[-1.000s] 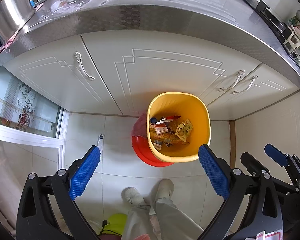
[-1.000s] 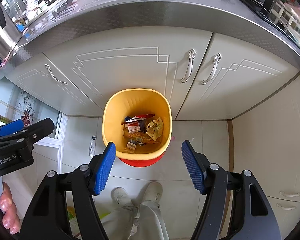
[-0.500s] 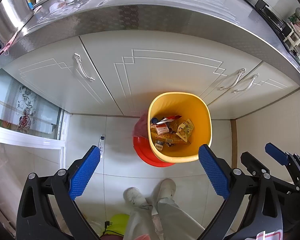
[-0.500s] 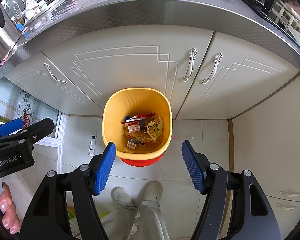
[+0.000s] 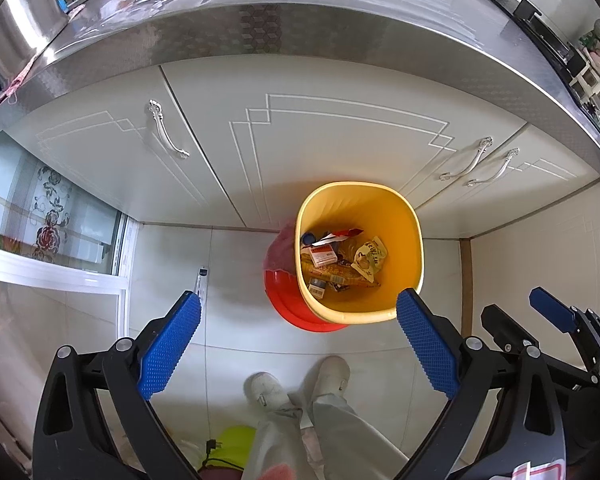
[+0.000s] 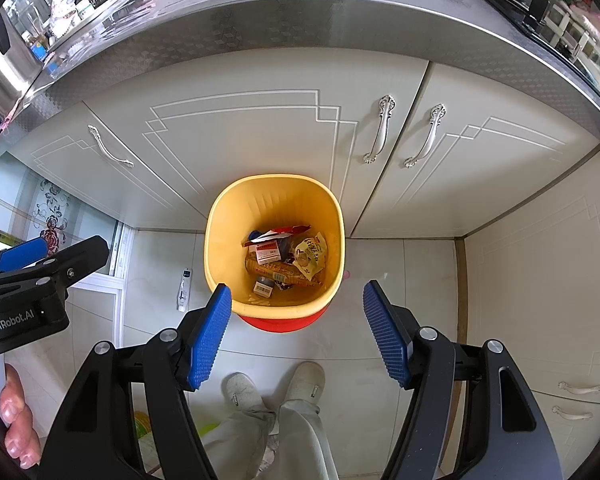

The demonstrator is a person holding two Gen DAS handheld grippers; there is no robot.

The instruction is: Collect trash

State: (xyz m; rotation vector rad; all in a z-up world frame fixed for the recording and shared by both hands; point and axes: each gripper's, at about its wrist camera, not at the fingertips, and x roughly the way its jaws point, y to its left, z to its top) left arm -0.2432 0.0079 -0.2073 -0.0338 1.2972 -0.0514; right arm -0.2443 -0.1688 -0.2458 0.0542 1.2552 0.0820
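Nearest the cameras, the left gripper [image 5: 298,344] is hanging with its blue dimpled pads spread wide and nothing between them, and the right gripper [image 6: 296,334] is doing the same, its jaws gaping over bare floor. Each is showing at the edge of the other's view. Below them, the person's two pale cloth shoes [image 6: 278,388] are standing side by side on the cream tiled floor [image 6: 380,360], with light grey trouser legs [image 6: 276,440] rising toward the lens.

Just ahead of the shoes, a round yellow plastic bin [image 5: 416,248] is sitting on the floor, nested in a red plastic bucket [image 5: 292,304] whose side is showing beneath its rim. The bin is holding the collected trash [image 6: 284,260]: a small white carton with red print, a yellow crumpled snack packet, an orange wrapper and a few small boxes lying in a heap at the bottom. A slim white remote-like object [image 6: 184,286] is lying on the floor to the bin's left.

Behind the bin, cream cabinet doors [image 6: 240,140] with curved silver handles [image 6: 378,130] are standing closed under the edge of a patterned steel counter [image 6: 300,12]. Blurred items are crowding the counter's far left corner.
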